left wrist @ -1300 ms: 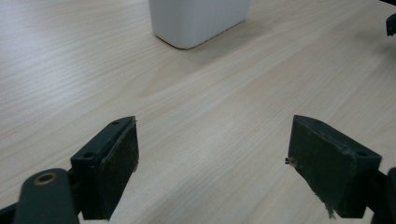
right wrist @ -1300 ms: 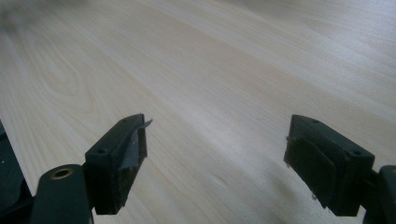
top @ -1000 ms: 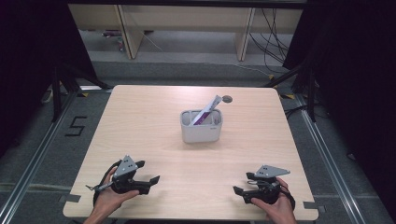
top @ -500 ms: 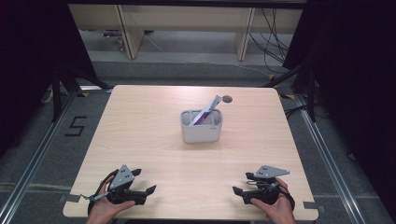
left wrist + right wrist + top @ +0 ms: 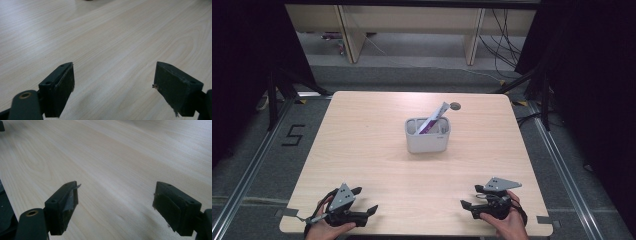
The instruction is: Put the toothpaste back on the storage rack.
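In the high view my left gripper point(image 5: 366, 201) lies low at the near left edge of the wooden table point(image 5: 362, 130), held by a hand, jaws pointing right. My right gripper point(image 5: 470, 197) sits at the near right edge, jaws pointing left. Both are open with nothing between the jaws. In the left gripper view the left gripper point(image 5: 113, 72) has bare wood between its black pads point(image 5: 62, 85). The right gripper view gives the same for the right gripper point(image 5: 116, 192). A pale grey cup point(image 5: 427, 137) stands mid-table, well beyond both grippers, with a white and purple tube point(image 5: 432, 118) leaning in it.
A small dark round spot point(image 5: 455, 106) lies on the table behind the cup. Black metal frame rails point(image 5: 557, 165) run along both sides of the table. Shelving legs and cables stand on the floor beyond the far edge.
My left gripper has drawn back toward the near edge of the table and sunk lower. The right gripper, cup and tube have stayed put.
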The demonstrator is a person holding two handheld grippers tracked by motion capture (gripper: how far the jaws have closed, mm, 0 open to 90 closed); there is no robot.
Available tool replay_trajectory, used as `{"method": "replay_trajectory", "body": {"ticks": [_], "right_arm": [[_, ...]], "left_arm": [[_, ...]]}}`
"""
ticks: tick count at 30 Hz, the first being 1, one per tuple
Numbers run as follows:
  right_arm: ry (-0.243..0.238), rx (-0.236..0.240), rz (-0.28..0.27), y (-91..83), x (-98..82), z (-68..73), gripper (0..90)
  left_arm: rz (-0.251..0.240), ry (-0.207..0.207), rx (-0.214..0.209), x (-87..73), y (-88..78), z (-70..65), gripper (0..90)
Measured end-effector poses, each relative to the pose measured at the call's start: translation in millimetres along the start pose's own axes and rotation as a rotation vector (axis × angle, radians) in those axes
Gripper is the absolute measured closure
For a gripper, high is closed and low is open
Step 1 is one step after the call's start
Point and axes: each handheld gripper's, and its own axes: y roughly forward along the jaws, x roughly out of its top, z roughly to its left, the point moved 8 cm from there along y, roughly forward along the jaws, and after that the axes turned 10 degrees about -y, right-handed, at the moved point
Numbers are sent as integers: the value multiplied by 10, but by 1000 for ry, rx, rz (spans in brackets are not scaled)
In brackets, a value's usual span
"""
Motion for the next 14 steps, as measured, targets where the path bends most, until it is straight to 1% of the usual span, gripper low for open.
{"method": "replay_trajectory", "body": {"ticks": [1, 3, 4, 5, 6, 7, 8, 10, 11, 12, 13, 14], "right_arm": [[0, 1, 1, 0, -1, -2, 208], [1, 1, 0, 0, 0, 0, 208], [4, 3, 0, 0, 2, 6, 208], [4, 5, -6, 5, 8, 14, 208], [0, -6, -8, 4, 9, 7, 208], [2, -6, -6, 5, 8, 9, 208], [2, -5, -6, 5, 7, 9, 208], [5, -9, -2, 3, 1, 4, 208], [5, -9, -3, 2, 2, 2, 207], [5, -8, -10, 7, 7, 1, 207], [5, -8, -11, 7, 7, -2, 207], [1, -21, -5, -3, 4, -16, 207]], "left_arm": [[7, 17, 7, -6, 5, 30, 165], [27, 14, 23, -25, 13, 83, 165], [22, 2, 34, -29, 17, 98, 164], [8, -14, 25, -22, 23, 77, 164], [14, -5, 23, -24, 15, 76, 164], [24, 13, 20, -24, 5, 77, 164], [3, -8, 19, -9, 17, 53, 164], [4, -4, 11, -4, 19, 49, 164], [3, -9, 11, -4, 23, 48, 163], [6, -4, 15, -5, 22, 57, 163], [1, -11, 10, 0, 23, 50, 163], [-3, -13, 11, 5, 23, 49, 163]]}}
